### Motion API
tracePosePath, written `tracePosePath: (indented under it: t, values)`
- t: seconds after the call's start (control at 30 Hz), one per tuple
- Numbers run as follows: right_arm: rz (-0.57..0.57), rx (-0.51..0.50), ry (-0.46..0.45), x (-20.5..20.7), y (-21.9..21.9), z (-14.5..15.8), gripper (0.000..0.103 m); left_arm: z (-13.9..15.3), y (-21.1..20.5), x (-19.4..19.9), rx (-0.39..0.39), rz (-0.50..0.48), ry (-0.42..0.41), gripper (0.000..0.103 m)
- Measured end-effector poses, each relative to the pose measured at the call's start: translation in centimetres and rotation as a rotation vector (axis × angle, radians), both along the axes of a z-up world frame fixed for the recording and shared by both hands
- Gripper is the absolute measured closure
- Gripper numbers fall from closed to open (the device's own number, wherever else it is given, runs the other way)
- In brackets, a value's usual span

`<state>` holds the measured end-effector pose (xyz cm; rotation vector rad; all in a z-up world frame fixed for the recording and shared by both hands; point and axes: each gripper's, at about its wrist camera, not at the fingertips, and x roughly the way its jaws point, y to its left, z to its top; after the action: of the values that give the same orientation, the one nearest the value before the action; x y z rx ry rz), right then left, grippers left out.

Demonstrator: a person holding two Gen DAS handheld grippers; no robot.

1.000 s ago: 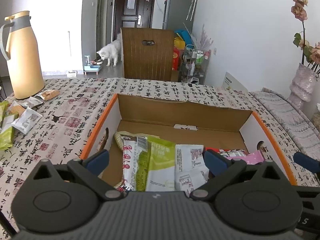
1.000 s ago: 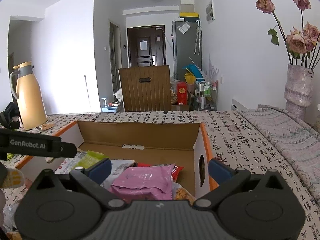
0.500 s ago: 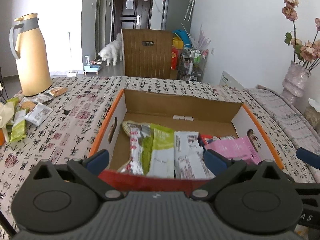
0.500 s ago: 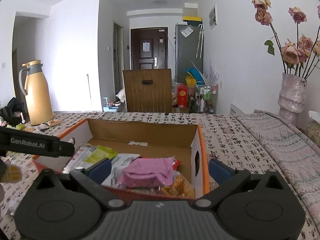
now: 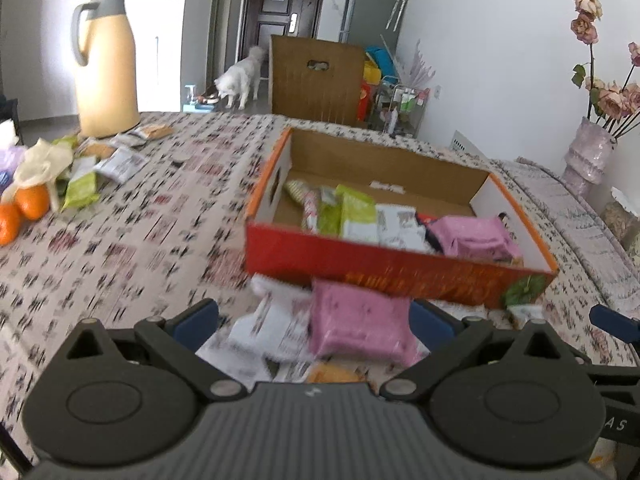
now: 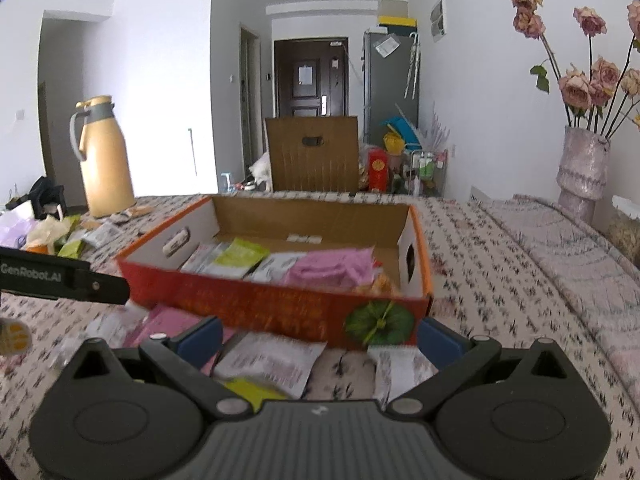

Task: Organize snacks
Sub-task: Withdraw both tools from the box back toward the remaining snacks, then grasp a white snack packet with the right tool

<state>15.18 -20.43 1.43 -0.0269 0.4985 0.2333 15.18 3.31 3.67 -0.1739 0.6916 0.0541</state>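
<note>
Both of your tools are spread and hold nothing: the left tool (image 5: 312,316) hangs above a pink packet (image 5: 358,320), and the right tool (image 6: 320,334) hangs above a white packet (image 6: 268,362). They are low over the near edge of the worktop (image 5: 120,248), I think because the next packets to collect lie there, just in front of the cardboard box (image 6: 280,304).

The box stands near the middle of the worktop. It is shallow, open at the top, with orange-red outside walls, plain brown cardboard inside and oval handle holes at the ends. In it, flat packets already lie side by side: green ones (image 5: 354,212), white ones and a soft pink bag (image 5: 476,236). I judge they are laid flat so that more will fit.

More loose packets (image 5: 120,164) wait toward the far left corner, beside a tall yellow jug (image 5: 106,68) and two oranges (image 5: 24,208). The packets look thin, crinkly and light, so they may slide on the printed cloth when you pinch them.
</note>
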Motion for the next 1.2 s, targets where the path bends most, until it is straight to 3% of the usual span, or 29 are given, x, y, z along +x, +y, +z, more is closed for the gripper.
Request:
tracePosePath:
  t: [0.57,0.8,0.87,1.03,1.17,1.2]
  values:
    - [0.077,-0.020,0.113,-3.9,4.9,-2.9,0.000,-3.2,4.3,-6.4,-0.041,0.057,0.077,0.000]
    - [0.033,-0.016,0.177,-3.2,6.5,-4.2,0.007,-3.8,5.7,-7.3,-0.056,0.075,0.091,0.000]
    - [0.021,-0.023,0.195,-2.9,6.9,-4.8,0.012,-3.9,5.9,-7.5,-0.058,0.077,0.093,0.000]
    - [0.025,-0.040,0.208,-3.1,7.4,-5.4,0.042,-4.0,6.4,-7.7,-0.064,0.083,0.096,0.000]
    - [0.040,-0.029,0.202,-3.4,7.1,-5.2,0.052,-4.1,6.8,-7.7,-0.067,0.086,0.098,0.000]
    - [0.042,-0.028,0.195,-3.6,7.0,-5.2,0.058,-4.1,6.8,-7.7,-0.067,0.086,0.098,0.000]
